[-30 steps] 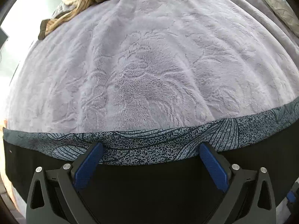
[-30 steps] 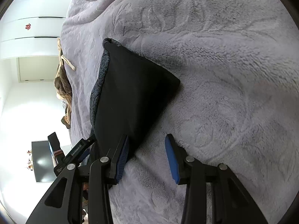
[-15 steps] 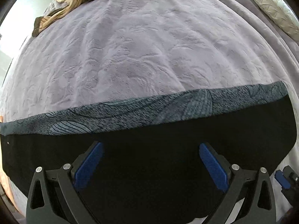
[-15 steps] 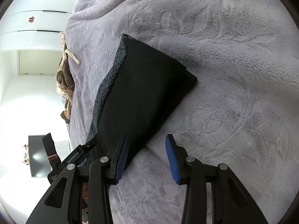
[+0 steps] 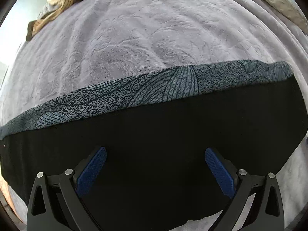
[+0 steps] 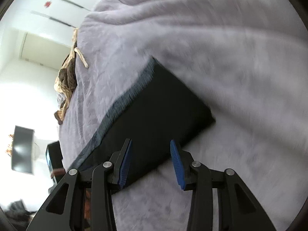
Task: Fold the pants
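The black pants [image 5: 154, 130] lie folded flat on a lilac blanket [image 5: 146, 38], with a grey patterned strip [image 5: 157, 88] showing along their far edge. My left gripper [image 5: 155, 160] hangs above the black cloth, jaws wide open and nothing between the blue pads [image 5: 92, 171]. In the right wrist view the pants [image 6: 154, 115] form a long dark rectangle. My right gripper [image 6: 151, 161] is open over their near edge, lifted clear of the cloth, holding nothing.
A pile of brown and beige clothes [image 5: 63, 2] sits at the blanket's far left edge, seen also as clothes [image 6: 66, 80] in the right wrist view. A beige pillow [image 5: 277, 3] lies far right. White cupboards [image 6: 38, 38] and a dark screen [image 6: 22, 150] stand beyond the bed.
My left gripper has moved back over the pants, so more black cloth fills its view. My right gripper has risen and rolled, and the pants now look smaller and turned.
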`<state>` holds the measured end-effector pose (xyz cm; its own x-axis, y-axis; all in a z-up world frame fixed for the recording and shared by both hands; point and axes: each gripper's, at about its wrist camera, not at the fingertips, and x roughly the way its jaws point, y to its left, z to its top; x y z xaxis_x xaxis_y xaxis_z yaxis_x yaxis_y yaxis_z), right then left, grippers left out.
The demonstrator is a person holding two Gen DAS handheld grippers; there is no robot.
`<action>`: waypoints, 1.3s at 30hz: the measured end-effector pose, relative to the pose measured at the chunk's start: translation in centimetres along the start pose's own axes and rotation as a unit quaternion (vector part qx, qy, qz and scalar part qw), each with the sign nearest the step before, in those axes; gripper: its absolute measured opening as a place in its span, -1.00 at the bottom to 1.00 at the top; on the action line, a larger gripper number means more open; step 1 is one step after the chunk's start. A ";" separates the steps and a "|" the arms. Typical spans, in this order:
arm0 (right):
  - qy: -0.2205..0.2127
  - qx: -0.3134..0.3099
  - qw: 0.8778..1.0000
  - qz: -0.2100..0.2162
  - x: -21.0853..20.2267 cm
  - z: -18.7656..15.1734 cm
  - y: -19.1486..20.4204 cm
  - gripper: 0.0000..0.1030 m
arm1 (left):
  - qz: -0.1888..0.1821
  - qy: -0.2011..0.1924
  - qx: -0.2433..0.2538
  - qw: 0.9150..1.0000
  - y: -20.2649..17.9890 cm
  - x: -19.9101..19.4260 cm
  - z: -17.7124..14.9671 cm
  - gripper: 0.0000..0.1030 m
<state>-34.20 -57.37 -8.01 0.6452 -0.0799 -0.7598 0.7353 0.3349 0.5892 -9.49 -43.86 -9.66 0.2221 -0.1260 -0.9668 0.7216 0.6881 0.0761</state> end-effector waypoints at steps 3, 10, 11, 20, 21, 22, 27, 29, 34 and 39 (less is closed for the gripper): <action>-0.017 -0.048 0.998 -0.032 0.0 1.3 1.8 -0.14 | -0.002 0.000 -0.003 1.000 -0.5 -0.2 -0.6 1.00; -0.026 -0.147 0.980 -0.133 2.8 5.0 4.7 -0.14 | 0.000 -0.003 -0.008 1.000 -1.6 -0.7 -1.9 1.00; -0.029 -0.163 0.974 -0.153 3.3 5.7 4.9 -0.14 | 0.000 -0.004 -0.009 1.000 -1.8 -0.8 -2.1 1.00; 0.025 -0.184 0.972 -0.146 6.5 9.1 3.5 -0.84 | -0.001 -0.001 -0.022 1.000 -1.9 -1.4 -3.5 1.00; 0.025 -0.184 0.972 -0.146 6.5 9.1 3.5 -0.84 | -0.001 -0.001 -0.022 1.000 -1.9 -1.5 -3.6 1.00; 0.027 -0.196 0.968 -0.157 6.4 9.0 3.5 -0.84 | 0.000 -0.001 -0.021 1.000 -1.2 -1.3 -3.2 1.00; 0.042 -0.222 0.956 -0.187 7.3 8.3 2.9 -0.82 | -0.002 0.000 -0.016 1.000 -0.7 -0.8 -3.0 1.00; 0.032 -0.206 0.959 -0.192 7.1 8.4 2.7 -0.71 | -0.006 0.000 -0.015 1.000 -0.6 -0.7 -3.1 1.00; 0.004 -0.172 0.968 -0.183 4.3 8.4 2.7 -0.42 | -0.009 0.004 -0.014 1.000 0.0 -0.1 -2.5 1.00; 0.012 -0.232 0.962 -0.146 2.2 4.8 5.1 -0.42 | -0.004 0.008 -0.013 1.000 0.3 0.5 -1.5 1.00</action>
<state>-28.04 -60.41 -5.41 0.4169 -0.2145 -0.8833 0.7090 0.6848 0.1684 -10.08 -42.67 -10.52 0.2050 -0.1207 -0.9713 0.7063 0.7053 0.0614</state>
